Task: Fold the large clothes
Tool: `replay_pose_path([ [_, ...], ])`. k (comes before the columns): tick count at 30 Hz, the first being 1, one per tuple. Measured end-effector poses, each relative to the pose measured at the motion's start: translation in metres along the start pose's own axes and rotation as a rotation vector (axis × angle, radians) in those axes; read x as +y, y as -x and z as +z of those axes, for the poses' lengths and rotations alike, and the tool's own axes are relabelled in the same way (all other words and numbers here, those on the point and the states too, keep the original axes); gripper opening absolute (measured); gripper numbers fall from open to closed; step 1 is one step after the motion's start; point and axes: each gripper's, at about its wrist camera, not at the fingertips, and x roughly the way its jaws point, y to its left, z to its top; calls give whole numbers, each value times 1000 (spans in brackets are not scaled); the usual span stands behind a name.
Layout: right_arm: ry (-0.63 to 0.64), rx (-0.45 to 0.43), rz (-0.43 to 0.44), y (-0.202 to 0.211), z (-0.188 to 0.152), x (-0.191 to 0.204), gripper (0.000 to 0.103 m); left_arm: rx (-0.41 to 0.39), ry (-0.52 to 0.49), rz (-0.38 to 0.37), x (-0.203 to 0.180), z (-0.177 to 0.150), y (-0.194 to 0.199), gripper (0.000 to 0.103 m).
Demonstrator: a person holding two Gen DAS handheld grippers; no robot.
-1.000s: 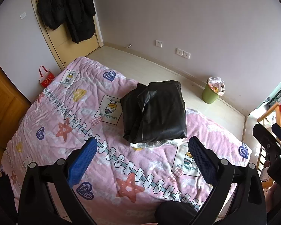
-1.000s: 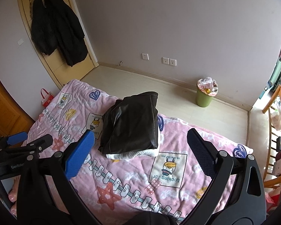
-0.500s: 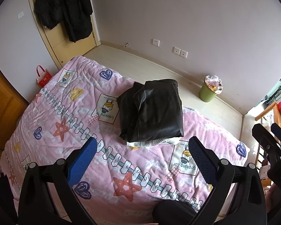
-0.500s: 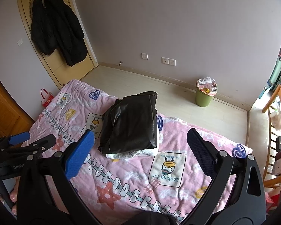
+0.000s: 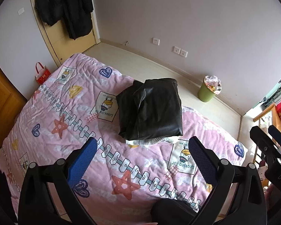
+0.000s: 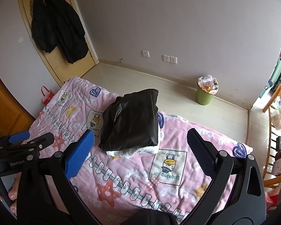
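Two grippers are held above a bed [image 5: 46, 116] covered by a pink patterned quilt, both well apart from the garment and above the near edge of the bed.

Left to right in the left wrist view:
- Dark coats [image 5: 65, 7] hang on a door at upper left.
- A red gift bag [image 5: 42, 73] stands on the floor beside the bed's far left corner.
- The left gripper [image 5: 142, 157] has its fingers [image 5: 82, 161] spread wide apart, with nothing between them. Only the quilt shows in the gap.
- The folded black jacket [image 5: 151, 110] lies on the bed, toward the far edge and about mid-width. It forms a compact, roughly rectangular stack. A white lining [image 5: 149, 141] shows along its near edge, touching the quilt.
- A green waste bin [image 5: 207, 93] stands on the floor against the wall, beyond the bed.
- The right gripper [image 5: 269, 140] appears at the frame's right edge.

In the right wrist view, the right gripper [image 6: 140, 150] likewise has its fingers [image 6: 80, 155] spread wide and holds nothing. The folded black jacket [image 6: 131, 125] lies beyond the gap. A wooden chair [image 6: 275, 131] stands at far right, off the bed.
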Motion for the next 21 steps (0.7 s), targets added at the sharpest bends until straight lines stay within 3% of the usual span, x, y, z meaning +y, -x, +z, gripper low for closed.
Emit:
replay_pose_path([
  [21,-18,24,-8,-4,-3,1,97,-2,-4,-4,-1,0,3,95],
])
